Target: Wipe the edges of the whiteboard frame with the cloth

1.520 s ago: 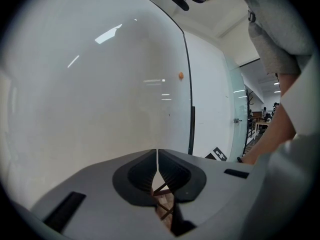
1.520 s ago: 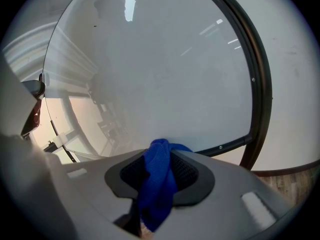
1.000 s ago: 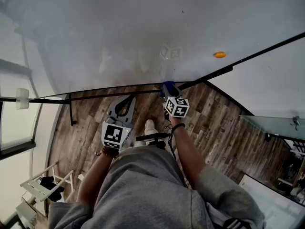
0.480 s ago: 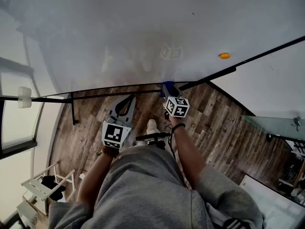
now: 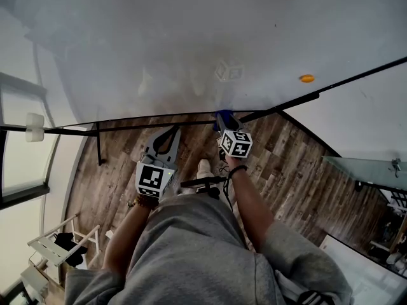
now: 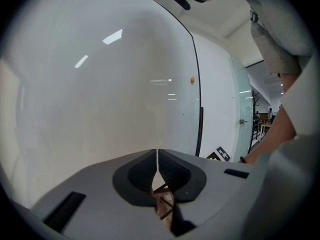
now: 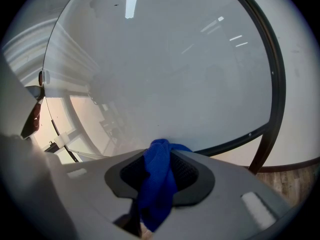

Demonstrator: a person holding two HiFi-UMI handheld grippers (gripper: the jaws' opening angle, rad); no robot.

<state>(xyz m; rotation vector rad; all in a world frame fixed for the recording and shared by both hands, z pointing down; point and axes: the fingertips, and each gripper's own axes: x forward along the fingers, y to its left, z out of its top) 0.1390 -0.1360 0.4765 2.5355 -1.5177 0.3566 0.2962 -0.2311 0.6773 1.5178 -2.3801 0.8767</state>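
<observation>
Bunched blue cloth (image 7: 159,184) at lower edge, black whiteboard frame (image 7: 276,91)

Both forearms are bare and reach out ahead of the body. Left gripper (image 5: 169,133) points toward 1 o'clock, jaws pressed flat together. Right gripper (image 5: 222,115) sits near it at 2 o'clock, aiming toward 11, jaws clamped on a blue cloth (image 7: 159,184).

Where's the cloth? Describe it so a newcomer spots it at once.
Find the big whiteboard and follow its black frame to the right claw held at the lower edge. The cloth is the bunched fabric pinched in that claw. It is the only bright blue thing here; the left claw is shut and empty.
</observation>
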